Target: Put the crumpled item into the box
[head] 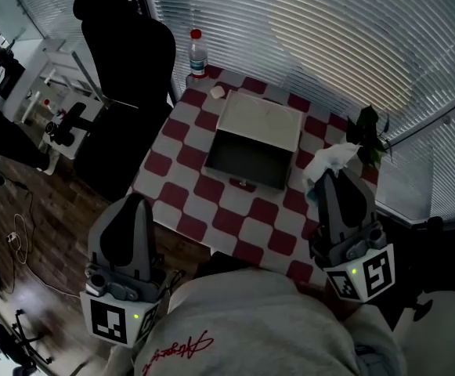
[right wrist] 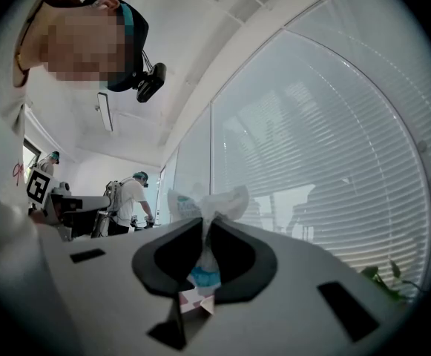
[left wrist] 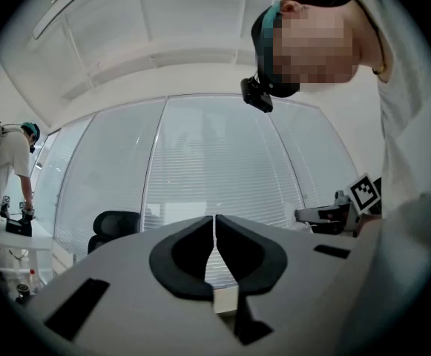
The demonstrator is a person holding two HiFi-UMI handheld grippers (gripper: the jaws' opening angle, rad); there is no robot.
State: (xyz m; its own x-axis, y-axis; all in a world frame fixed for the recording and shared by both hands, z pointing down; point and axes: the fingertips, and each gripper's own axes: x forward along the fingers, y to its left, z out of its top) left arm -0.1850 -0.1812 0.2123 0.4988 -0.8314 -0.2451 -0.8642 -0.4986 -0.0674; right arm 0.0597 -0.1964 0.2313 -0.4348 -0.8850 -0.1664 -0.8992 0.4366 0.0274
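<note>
**Aloft right of the open box: crumpled item pinched in the right gripper**

Behind everything, slatted window blinds [head: 329, 37] across the far side of the room. Below them, a table [head: 211, 202] under a red-and-white checked cloth. At its left edge, a black office chair [head: 125, 53], backrest towards the bottle.

Near the middle of the table, the box [head: 247, 159]: dark inside, open on top, with its pale lid [head: 260, 120] folded back on the far side.

Low on the left of the head view, the left gripper [head: 137, 198], held off the table's left side above the wooden floor. Jaws pressed together in the left gripper view, with nothing between them [left wrist: 214, 228].

On the right, the right gripper [head: 333, 180], raised over the table's right edge, just beside the box and apart from it. Jaws closed tight on the crumpled item [head: 333, 159], a white wrapper with blue print. Seen in the right gripper view [right wrist: 208, 232] as white folds [right wrist: 208, 202] bunched between the pads and fanning out above the tips.

Near the window by the table's right corner, a small green plant [head: 368, 128]. At the far corner, a clear bottle [head: 198, 53] with a red cap, upright. Just beside it on the cloth, a small pale lump [head: 218, 92], too small to identify.
</note>
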